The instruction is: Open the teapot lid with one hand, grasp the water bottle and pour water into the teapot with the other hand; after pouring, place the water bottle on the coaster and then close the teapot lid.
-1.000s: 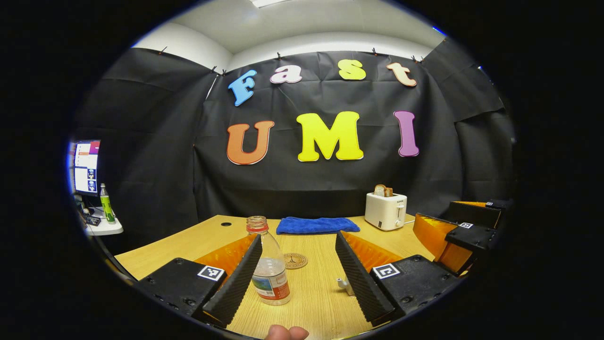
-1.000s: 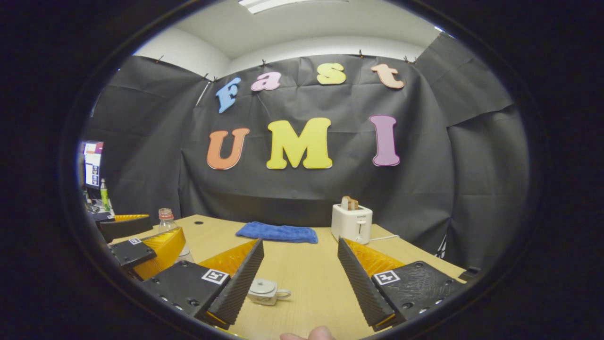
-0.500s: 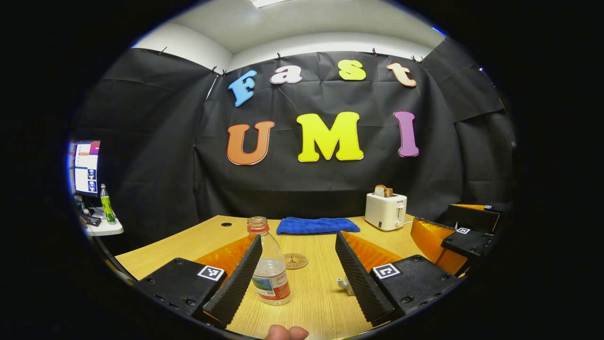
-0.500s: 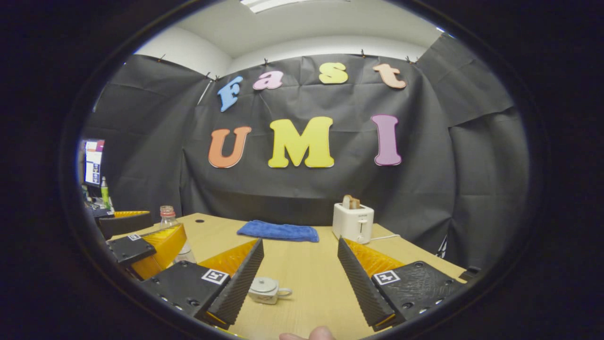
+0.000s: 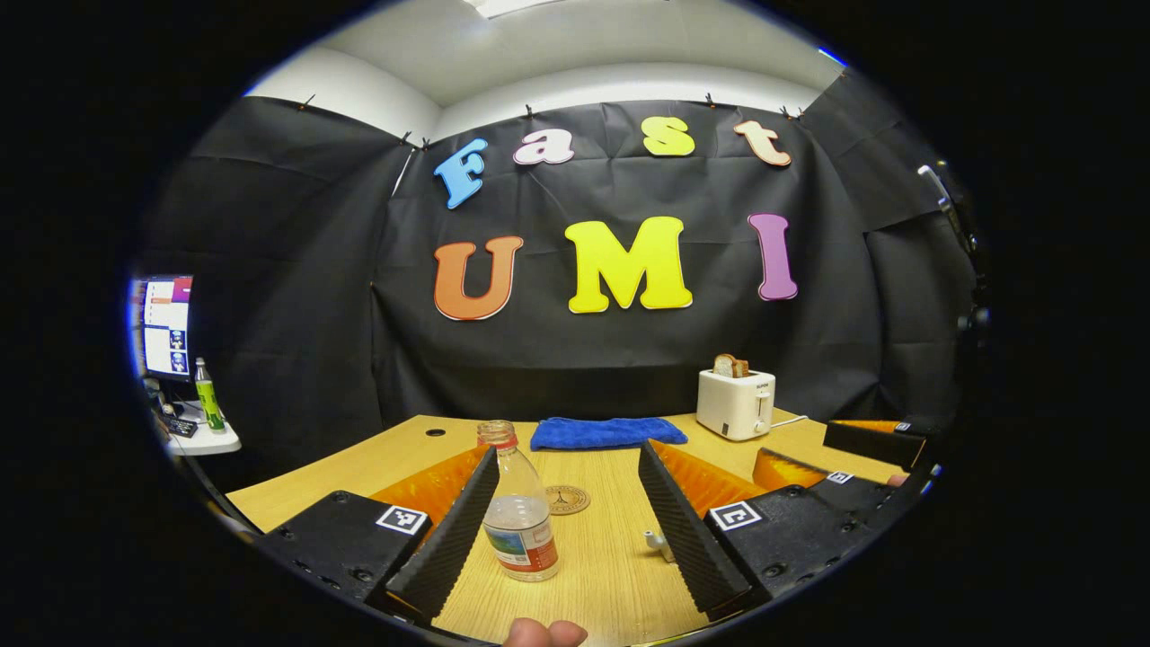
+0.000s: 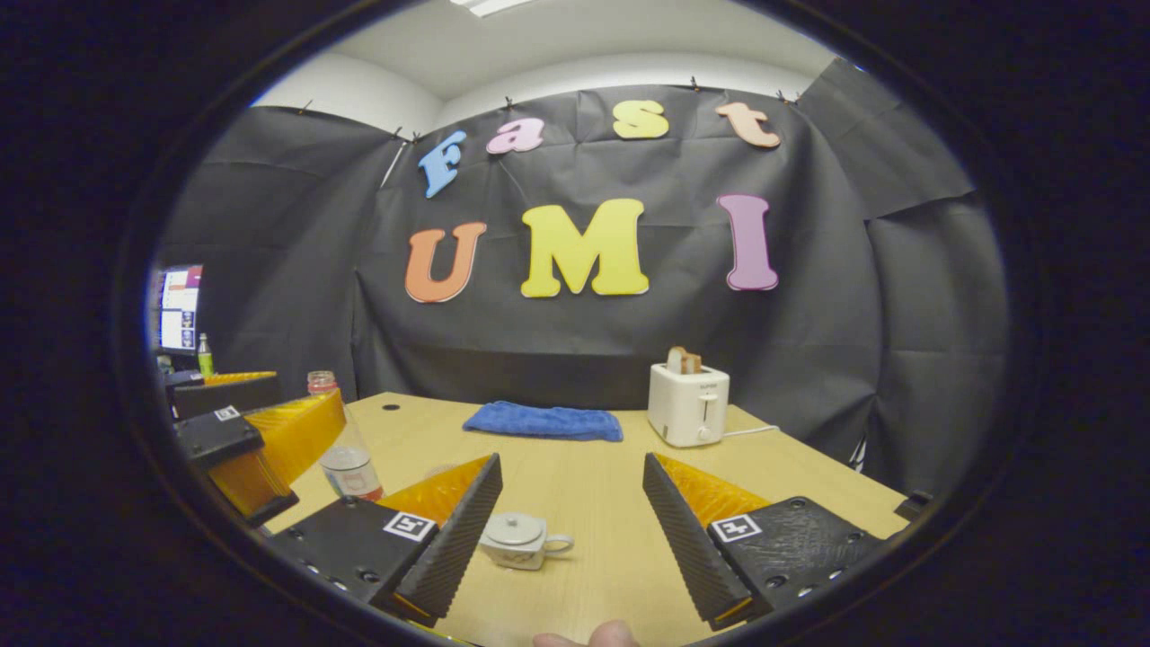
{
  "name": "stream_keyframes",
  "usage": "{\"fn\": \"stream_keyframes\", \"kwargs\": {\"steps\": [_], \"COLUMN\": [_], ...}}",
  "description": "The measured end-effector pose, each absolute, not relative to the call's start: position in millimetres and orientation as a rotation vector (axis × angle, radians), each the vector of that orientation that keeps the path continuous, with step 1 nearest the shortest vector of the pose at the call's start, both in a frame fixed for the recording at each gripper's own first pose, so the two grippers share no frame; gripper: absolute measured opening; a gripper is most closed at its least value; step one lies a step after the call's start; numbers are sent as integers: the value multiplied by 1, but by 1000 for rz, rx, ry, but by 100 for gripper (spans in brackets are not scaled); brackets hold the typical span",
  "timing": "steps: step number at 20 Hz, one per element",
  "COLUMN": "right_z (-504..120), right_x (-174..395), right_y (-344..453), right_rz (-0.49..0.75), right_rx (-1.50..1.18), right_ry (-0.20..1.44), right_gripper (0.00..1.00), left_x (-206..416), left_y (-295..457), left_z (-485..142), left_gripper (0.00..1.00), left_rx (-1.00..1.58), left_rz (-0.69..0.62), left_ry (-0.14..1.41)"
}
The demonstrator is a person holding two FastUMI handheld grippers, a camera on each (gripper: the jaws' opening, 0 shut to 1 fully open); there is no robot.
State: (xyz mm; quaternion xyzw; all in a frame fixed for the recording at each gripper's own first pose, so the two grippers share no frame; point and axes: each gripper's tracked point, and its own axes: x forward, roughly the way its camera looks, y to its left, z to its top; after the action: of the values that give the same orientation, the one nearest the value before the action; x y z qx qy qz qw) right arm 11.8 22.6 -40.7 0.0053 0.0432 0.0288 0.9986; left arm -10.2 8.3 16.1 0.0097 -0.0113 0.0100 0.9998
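Right gripper view: one teapot (image 6: 517,541), one water bottle (image 6: 346,449), one toaster (image 6: 688,404)

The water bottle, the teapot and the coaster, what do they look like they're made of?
Water bottle: clear, thin plastic by the look; you see through it above a printed label. Teapot: pale and smooth with a soft sheen, probably glazed ceramic, though metal can't be ruled out. Coaster: flat tan disc with a dark pattern, likely wood or cork.
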Motion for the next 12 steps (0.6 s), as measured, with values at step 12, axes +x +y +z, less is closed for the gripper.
{"fn": "stream_keyframes", "kwargs": {"steps": [12], "right_z": [-103], "right_x": [57], "right_y": [69], "right_rz": [106], "right_rx": [-2], "right_ry": [196], "right_gripper": [96], "left_x": [-50], "left_y": [73], "left_z": [8], "left_gripper": [98], "left_rx": [20], "left_rz": [150], "left_ry": [2]}}
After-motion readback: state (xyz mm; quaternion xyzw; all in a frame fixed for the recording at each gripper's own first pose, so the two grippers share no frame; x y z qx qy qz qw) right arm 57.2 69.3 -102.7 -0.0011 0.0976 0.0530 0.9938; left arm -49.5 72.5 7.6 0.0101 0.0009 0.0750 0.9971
